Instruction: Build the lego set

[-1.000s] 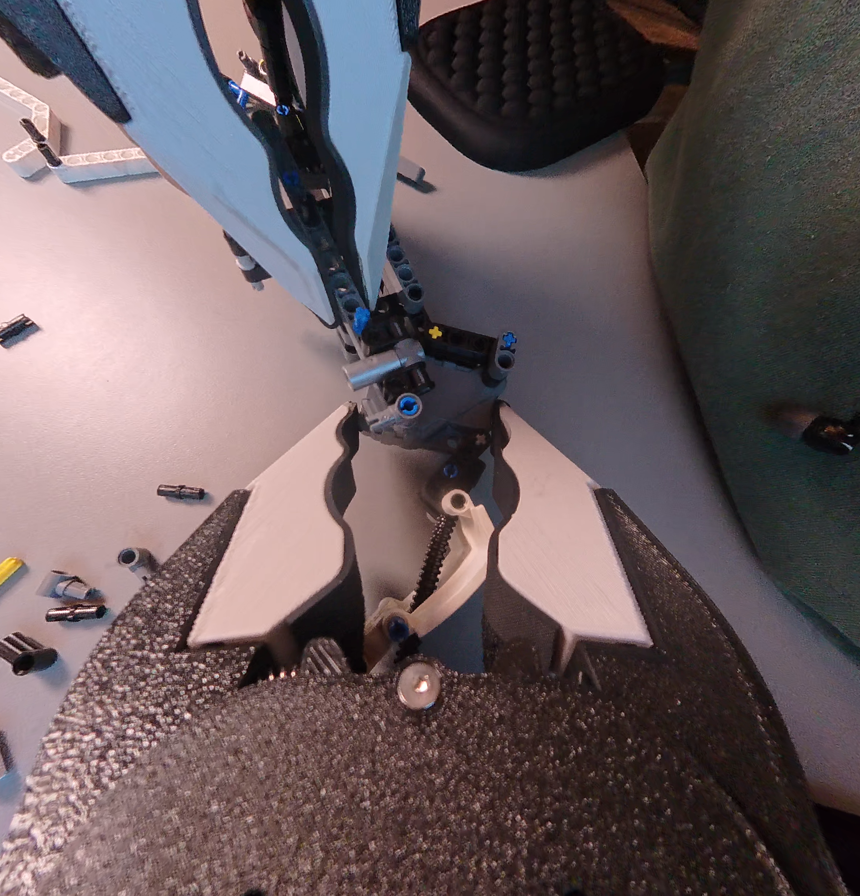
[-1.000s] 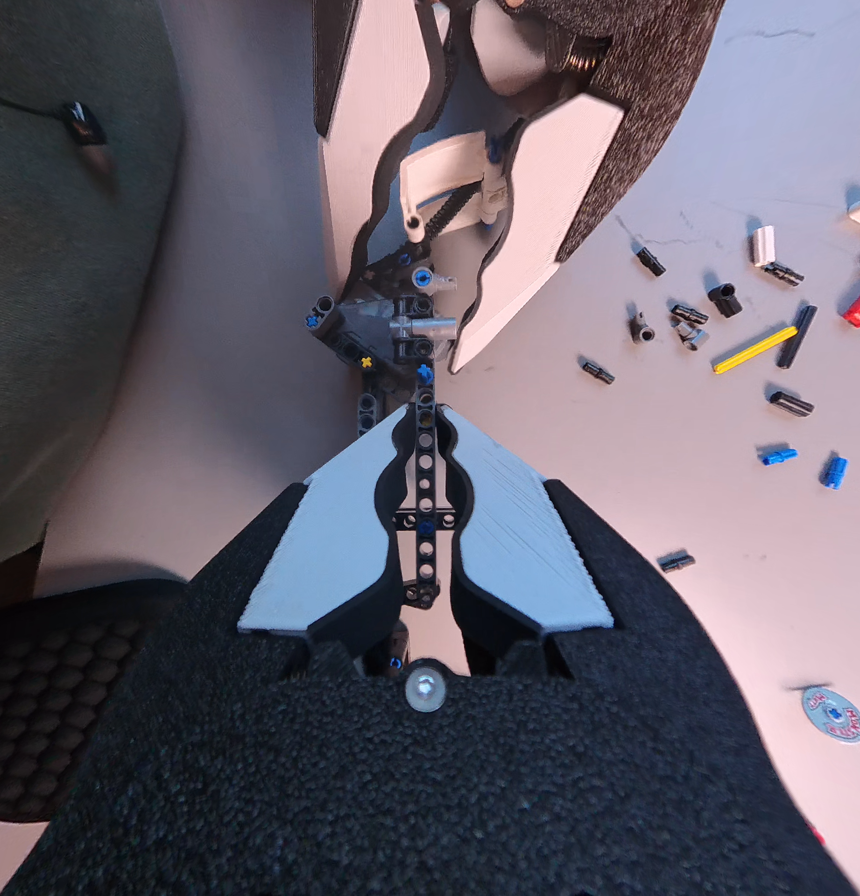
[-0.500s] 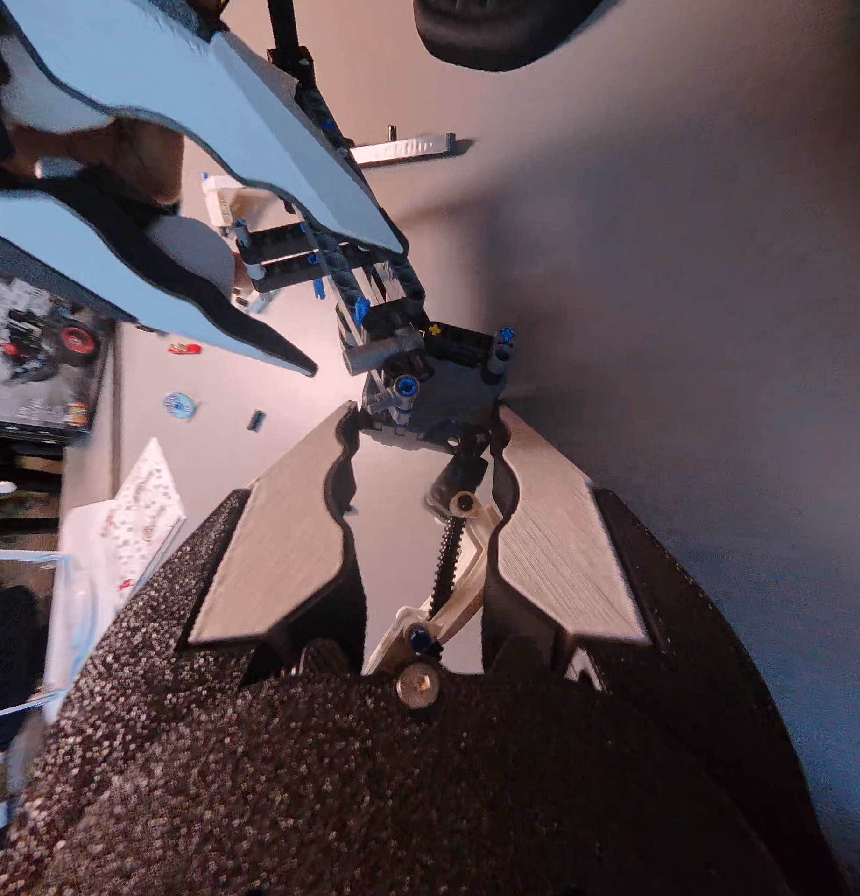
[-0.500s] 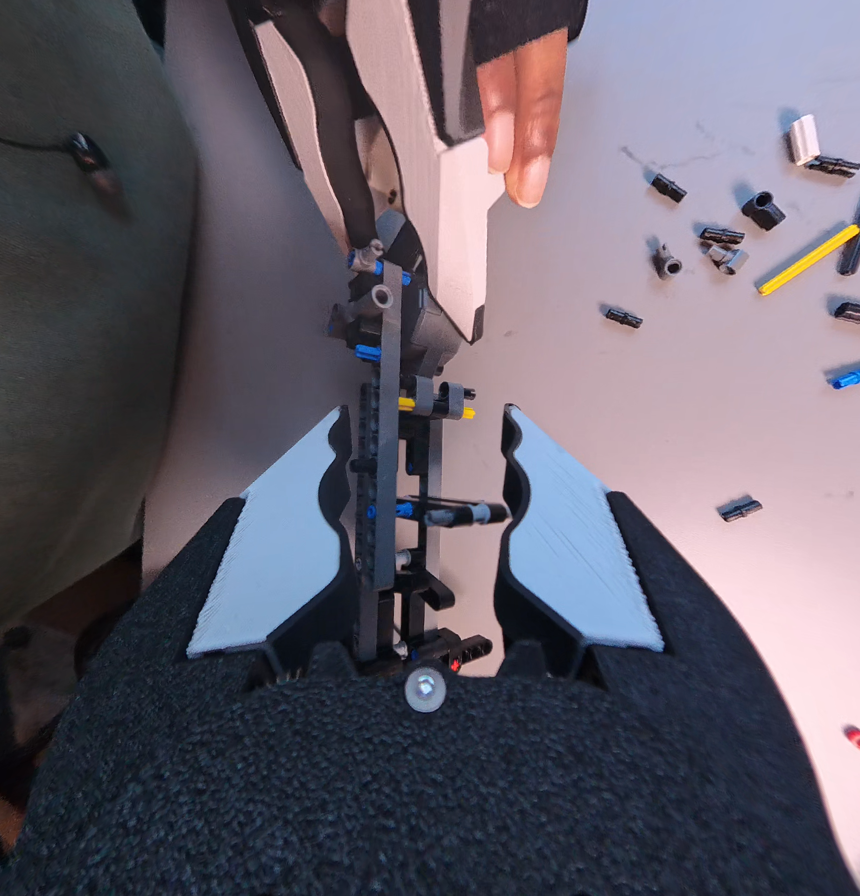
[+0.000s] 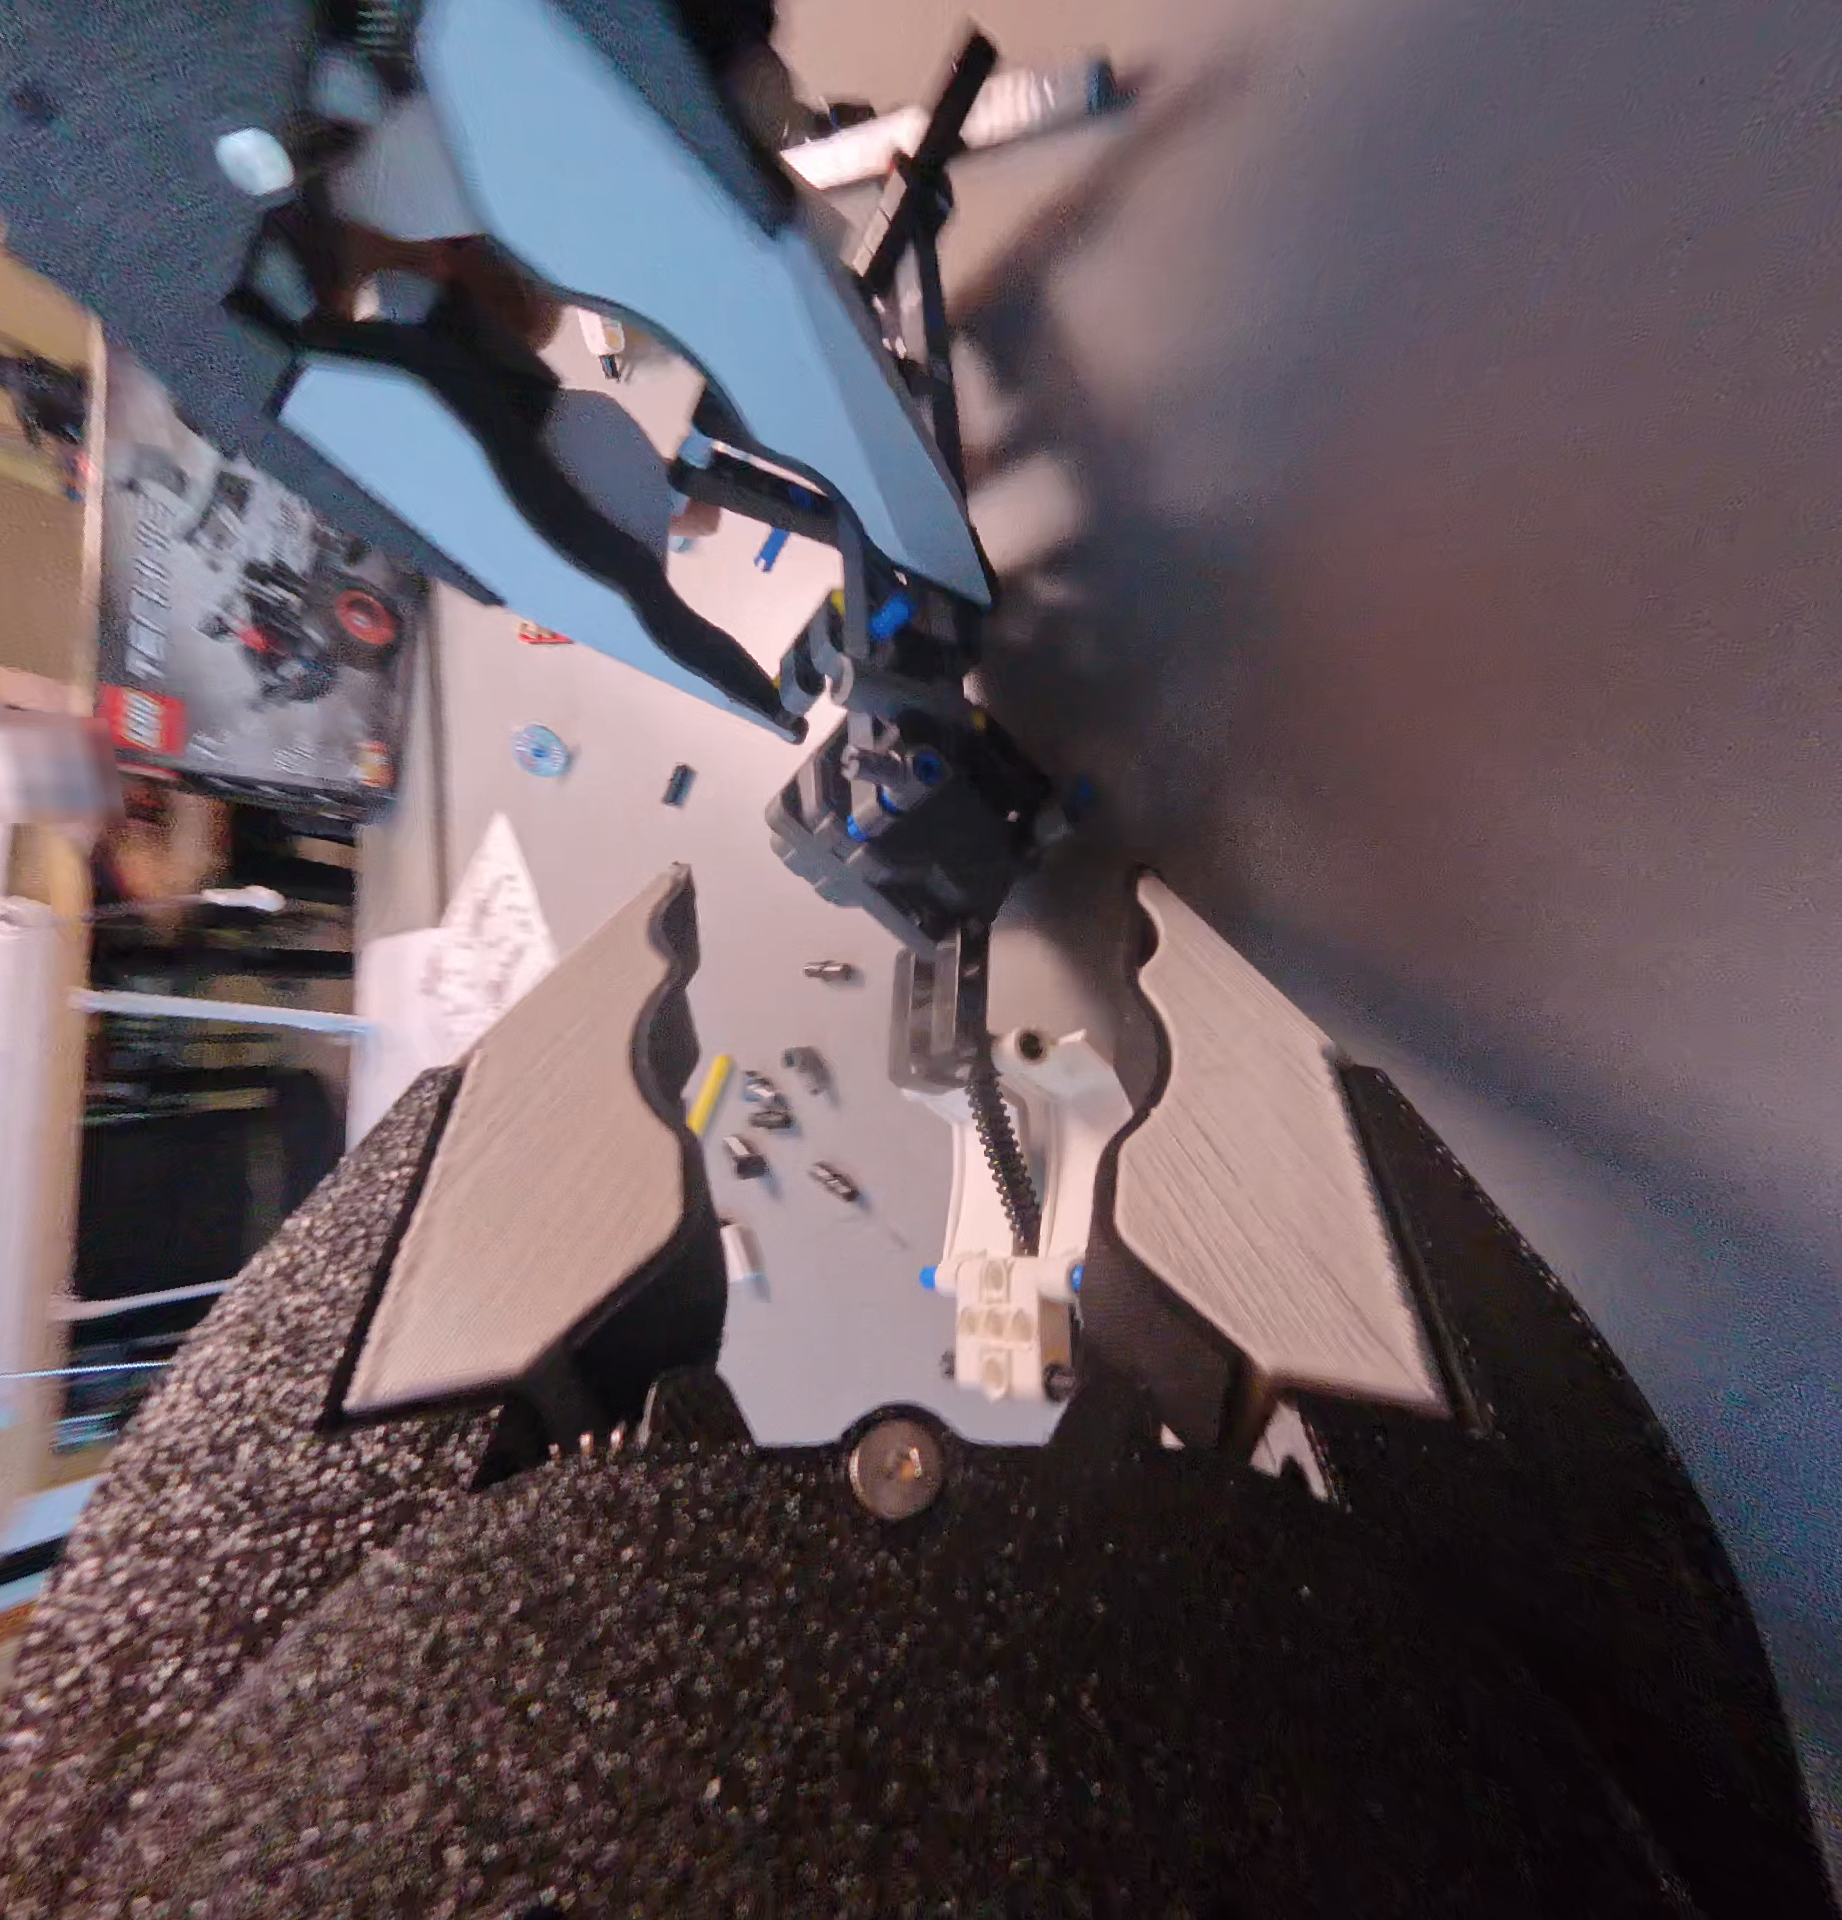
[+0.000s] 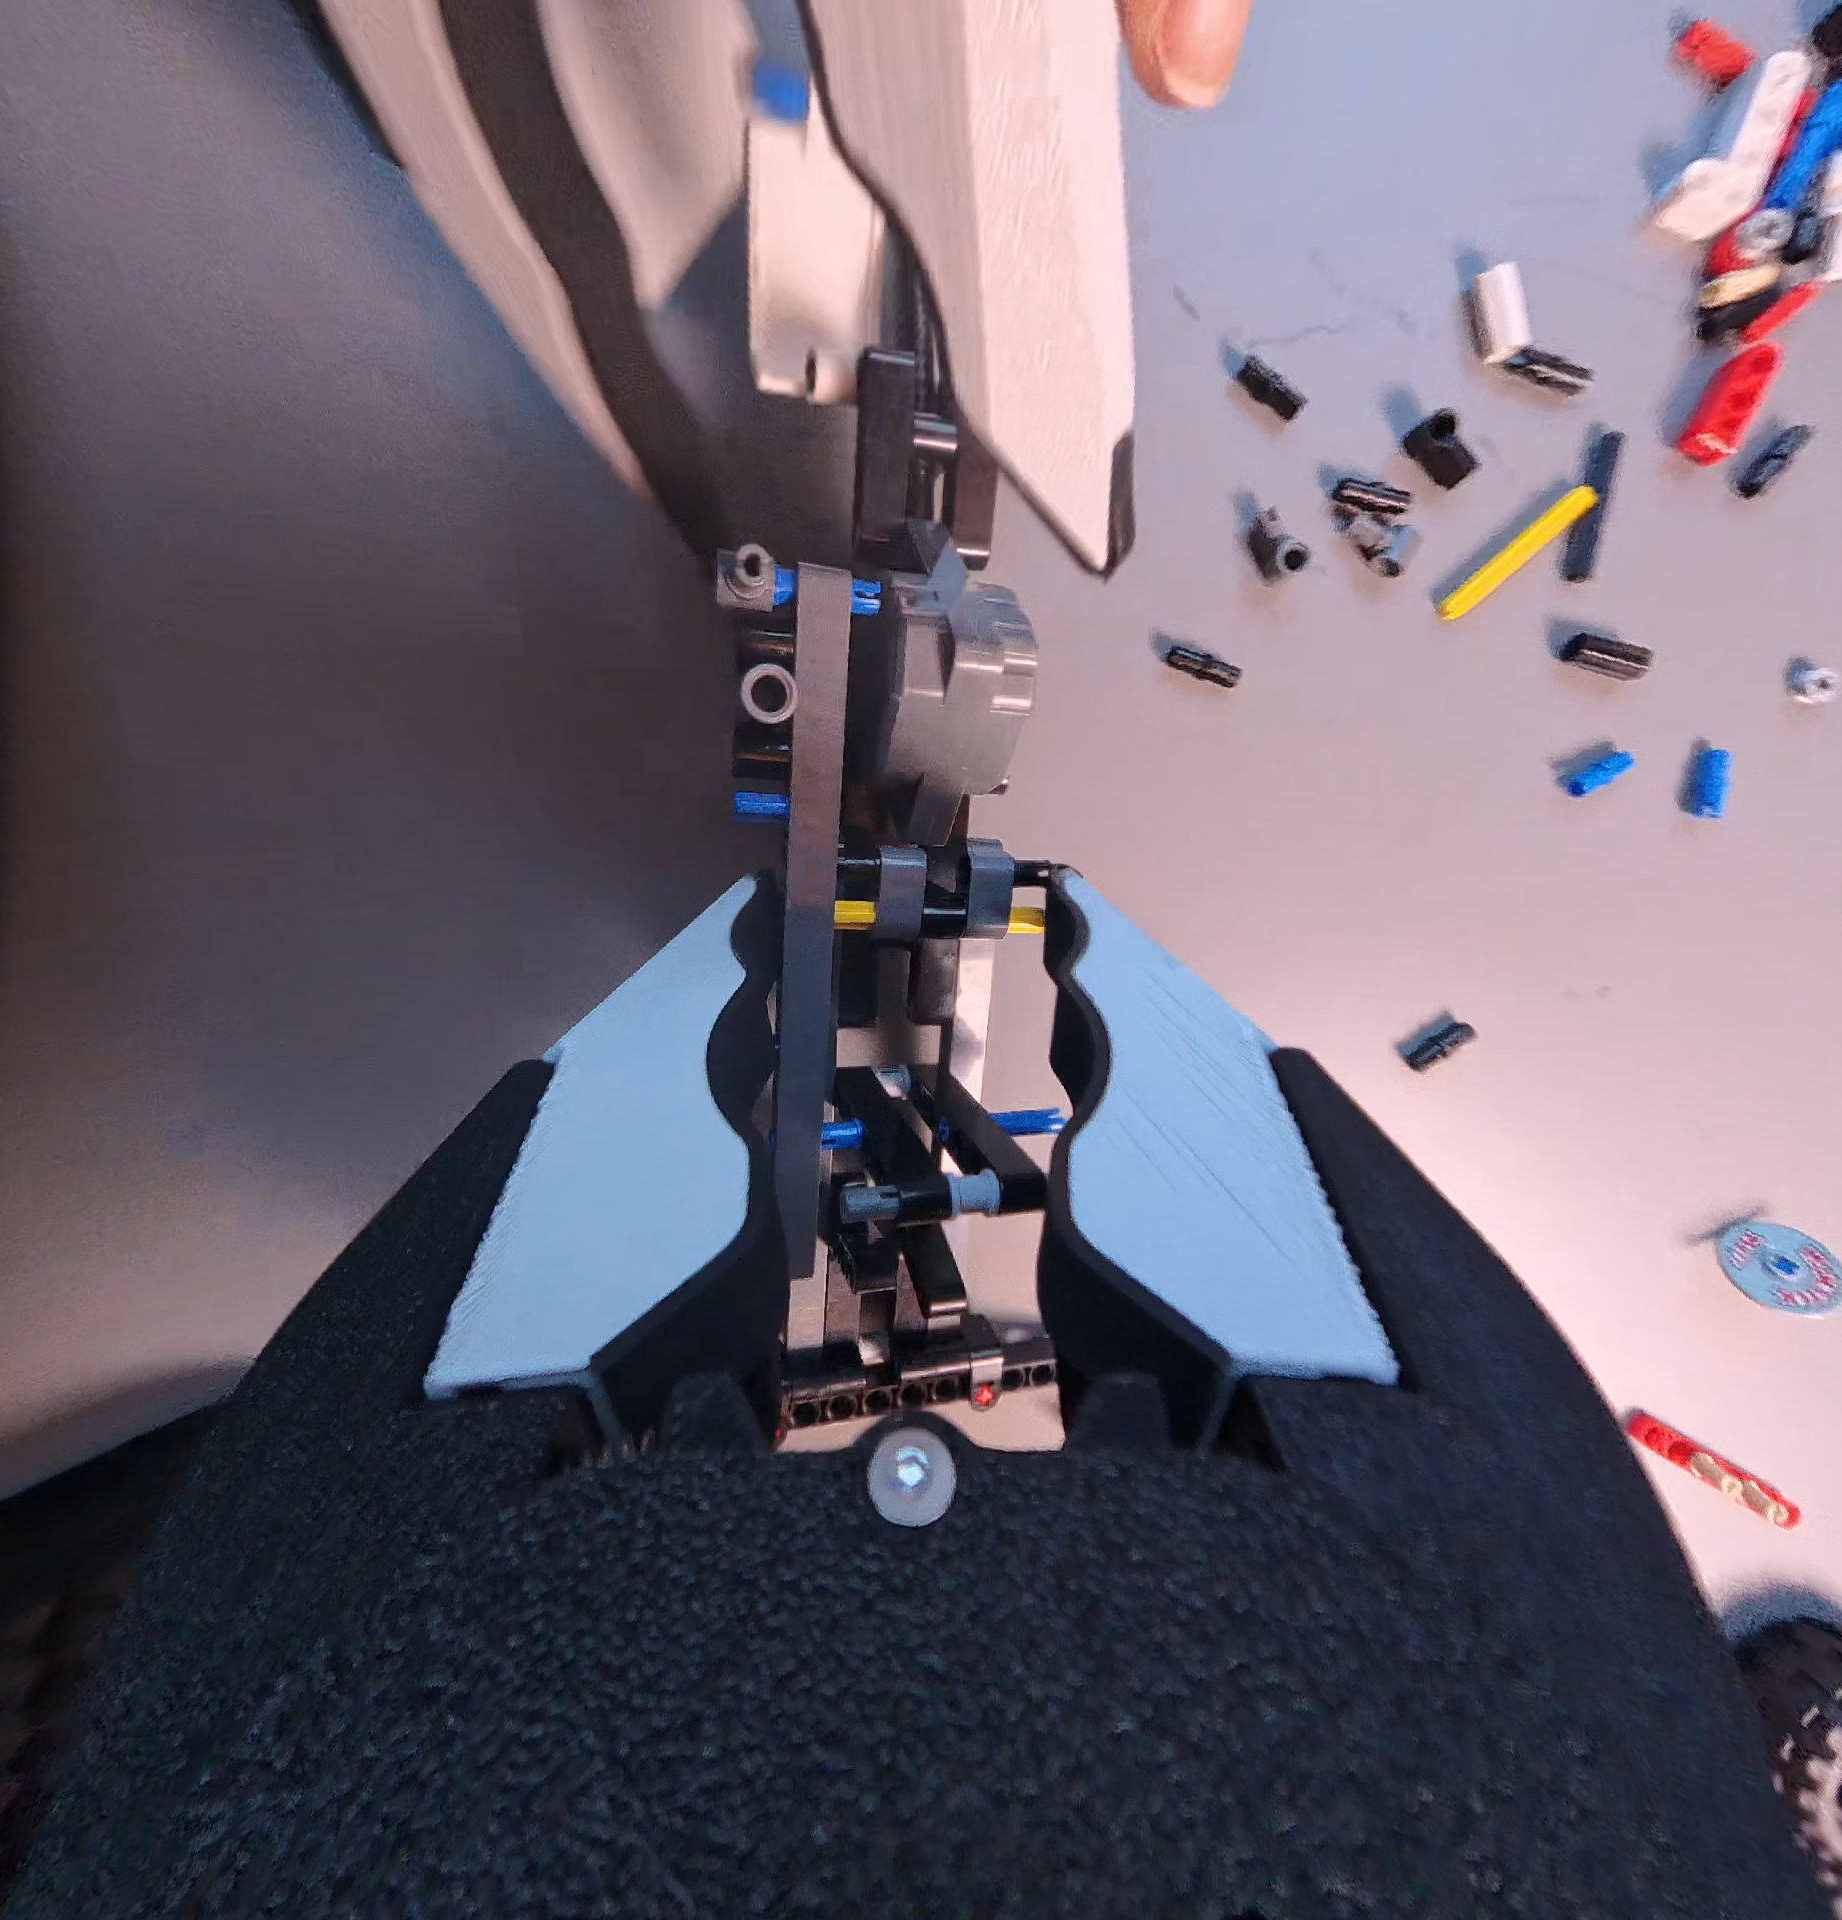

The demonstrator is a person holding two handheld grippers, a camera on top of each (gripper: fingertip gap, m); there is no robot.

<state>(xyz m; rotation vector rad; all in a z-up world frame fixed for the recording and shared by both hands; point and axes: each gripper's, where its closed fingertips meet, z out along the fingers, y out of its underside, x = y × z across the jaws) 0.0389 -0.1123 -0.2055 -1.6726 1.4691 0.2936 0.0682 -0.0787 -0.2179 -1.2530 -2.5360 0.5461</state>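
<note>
Straddling the half-built black-and-grey beam-and-pin lego assembly (image 6: 875, 935) above the pale grey worktop (image 6: 1416, 935), the right tongs (image 6: 901, 904) seemed clamped on it while the left tongs (image 5: 912, 904) gaped, so a slack pinch could drop it.

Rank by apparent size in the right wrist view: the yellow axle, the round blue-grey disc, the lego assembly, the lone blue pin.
1. lego assembly, by far, though it is nearest the camera.
2. yellow axle and round blue-grey disc: look alike, not ranked.
3. blue pin.
</note>
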